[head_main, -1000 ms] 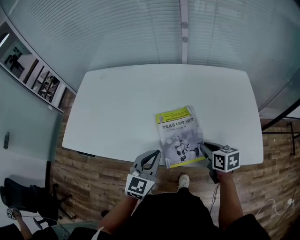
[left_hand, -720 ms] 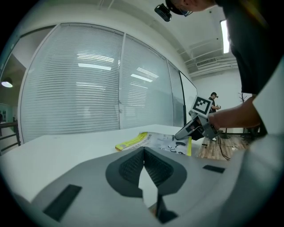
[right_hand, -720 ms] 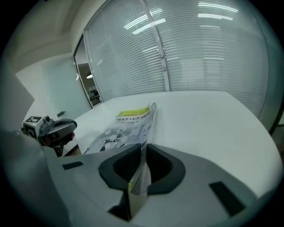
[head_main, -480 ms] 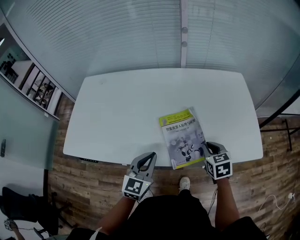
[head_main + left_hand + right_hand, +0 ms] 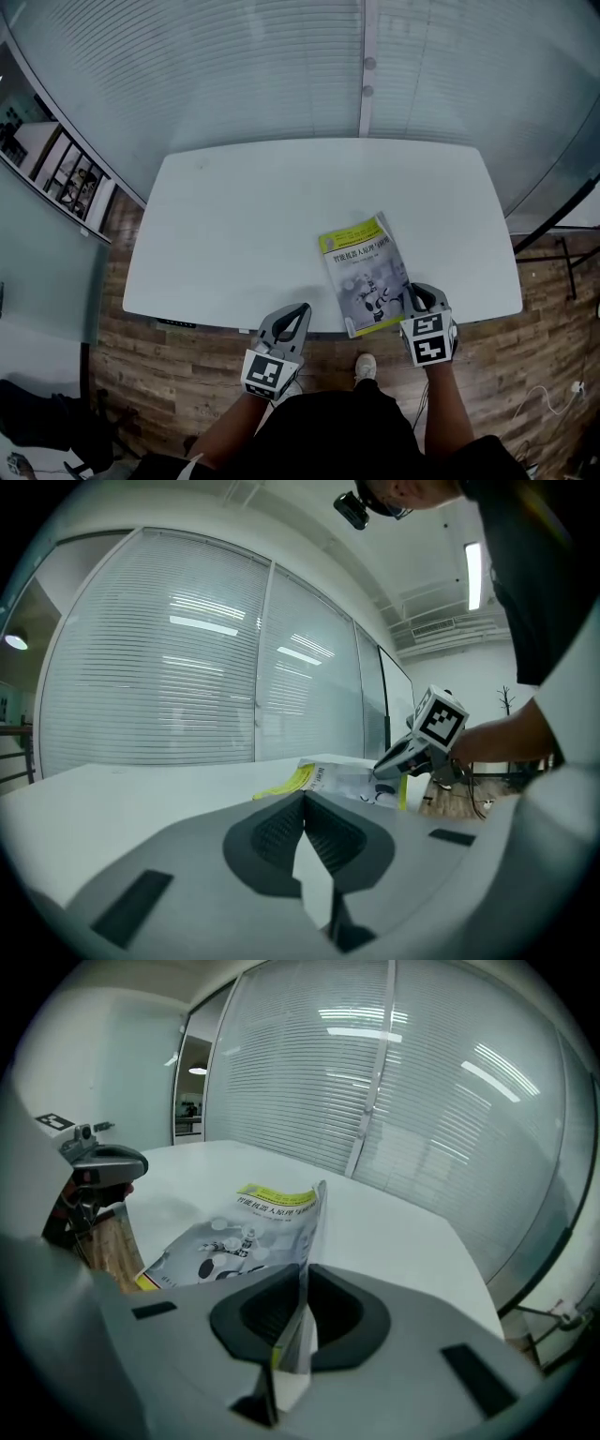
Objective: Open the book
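Jaws of the right gripper (image 5: 305, 1274) are closing on the right-hand edge of the front cover of the book (image 5: 366, 274). The thin cover stands between the pads, pinched and lifted off the pages below. The rest of the book lies flat on the white table (image 5: 244, 216), at the near right, with its lower edge at the table's near edge. Its top is tilted slightly to the left. The cover carries a yellow band across the top and a grey picture beneath it.

The left gripper (image 5: 302, 799) is at the table's near edge, left of the book and apart from it. Its jaws are together at the tips, with nothing between them.

Beyond the table's far side stands a glass wall with closed blinds (image 5: 281, 66). Wood flooring (image 5: 187, 366) shows on the near side, and a shelf (image 5: 66, 173) stands at the far left.
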{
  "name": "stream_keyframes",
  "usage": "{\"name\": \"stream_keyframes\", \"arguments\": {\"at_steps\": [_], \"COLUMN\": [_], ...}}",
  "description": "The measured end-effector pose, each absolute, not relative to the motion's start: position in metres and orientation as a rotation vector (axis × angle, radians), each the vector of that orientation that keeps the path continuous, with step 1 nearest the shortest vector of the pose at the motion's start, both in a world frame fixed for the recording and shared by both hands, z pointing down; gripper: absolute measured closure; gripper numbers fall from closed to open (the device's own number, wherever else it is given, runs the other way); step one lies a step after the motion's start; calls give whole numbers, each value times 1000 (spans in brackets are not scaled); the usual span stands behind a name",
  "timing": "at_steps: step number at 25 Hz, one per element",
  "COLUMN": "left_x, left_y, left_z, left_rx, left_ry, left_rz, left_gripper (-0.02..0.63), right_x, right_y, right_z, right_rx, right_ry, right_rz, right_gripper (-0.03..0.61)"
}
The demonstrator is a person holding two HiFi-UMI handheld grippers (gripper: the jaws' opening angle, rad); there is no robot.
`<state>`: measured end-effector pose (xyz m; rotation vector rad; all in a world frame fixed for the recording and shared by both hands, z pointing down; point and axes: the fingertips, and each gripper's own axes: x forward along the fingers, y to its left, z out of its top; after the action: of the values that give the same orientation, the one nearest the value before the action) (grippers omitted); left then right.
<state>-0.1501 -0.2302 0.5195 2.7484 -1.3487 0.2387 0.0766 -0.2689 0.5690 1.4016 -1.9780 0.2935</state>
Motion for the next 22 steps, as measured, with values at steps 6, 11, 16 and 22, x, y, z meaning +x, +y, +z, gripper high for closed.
{"name": "stream_keyframes", "arguments": {"at_steps": [6, 11, 16, 22], "left_x": [-156, -166, -184, -212], "left_y": [-230, -223, -214, -202], "left_z": [518, 518, 520, 523], "left_rx": [2751, 2736, 2733, 2682], "left_ry": [-1345, -1354, -1359, -1366], "left_rz": [203, 179, 184, 207], "left_gripper": [600, 600, 600, 600], "right_x": [66, 57, 39, 4], "right_y": [-267, -264, -259, -255], "right_z": [557, 545, 525, 494], "right_rx": [1419, 1433, 1439, 1449], "right_ry": [-1936, -1904, -1883, -1873], "right_rz": [177, 97, 14, -114], "right_gripper": [543, 543, 545, 546]}}
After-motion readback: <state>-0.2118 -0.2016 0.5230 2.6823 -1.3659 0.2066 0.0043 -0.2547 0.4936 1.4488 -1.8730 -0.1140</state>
